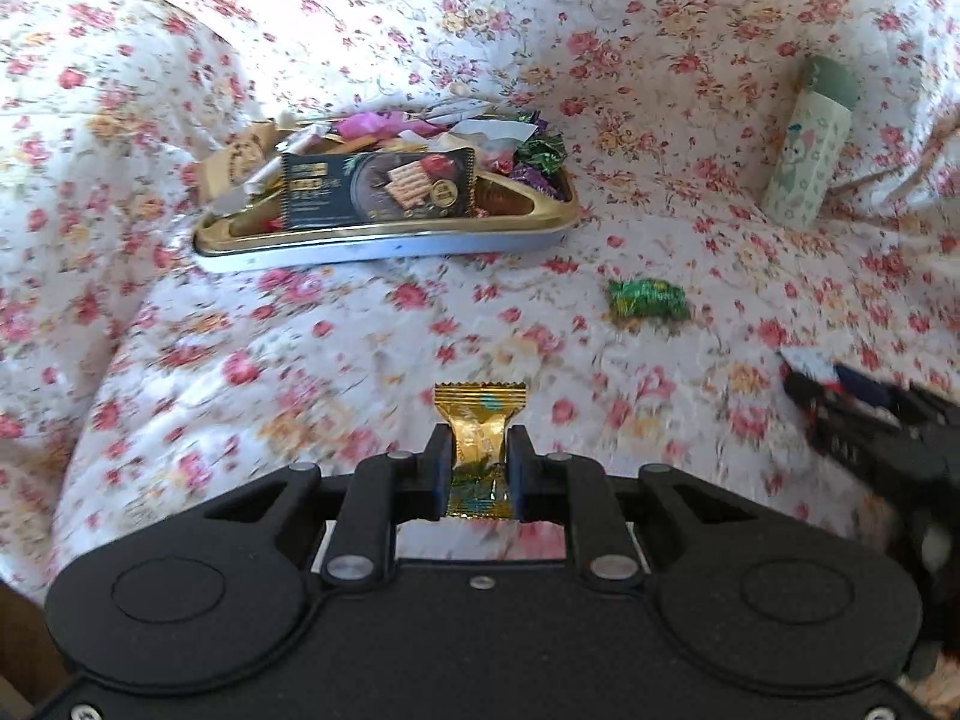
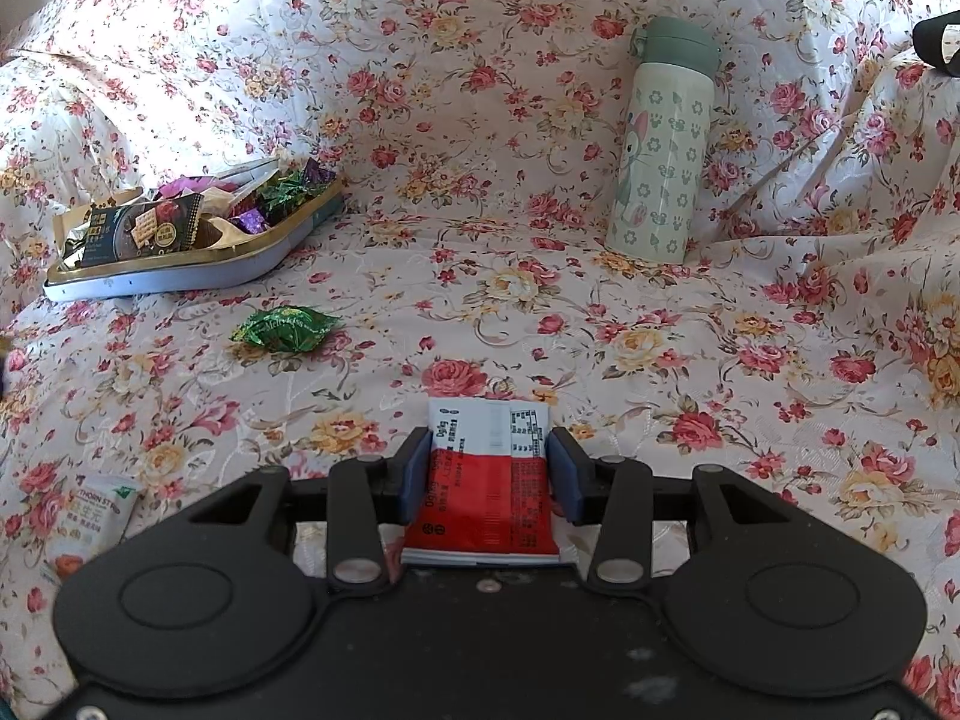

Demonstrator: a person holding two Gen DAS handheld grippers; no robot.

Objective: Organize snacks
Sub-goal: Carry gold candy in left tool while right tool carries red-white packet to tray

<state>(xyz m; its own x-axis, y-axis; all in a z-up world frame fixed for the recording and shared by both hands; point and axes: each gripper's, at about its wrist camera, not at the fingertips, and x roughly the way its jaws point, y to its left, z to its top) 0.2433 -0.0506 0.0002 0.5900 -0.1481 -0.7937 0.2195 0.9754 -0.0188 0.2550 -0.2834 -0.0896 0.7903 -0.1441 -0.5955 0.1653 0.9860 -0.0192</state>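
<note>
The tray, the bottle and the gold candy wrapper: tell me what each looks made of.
Tray: probably metal tin, pale painted wall with a glossy gold rim that reflects light.
Bottle: looks like coated steel or hard plastic, matte printed body, green cap; cannot tell which.
Gold candy wrapper: thin metallic foil film, shiny and crinkled, with serrated ends, pinched in the left tool.

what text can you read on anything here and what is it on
"THORN STR", cut off at the left: white snack packet at the right-wrist view's left edge.
Red-and-white packet in the right gripper: print too small.
Dark cracker packet in the gold-rimmed tin: blurred.
</note>
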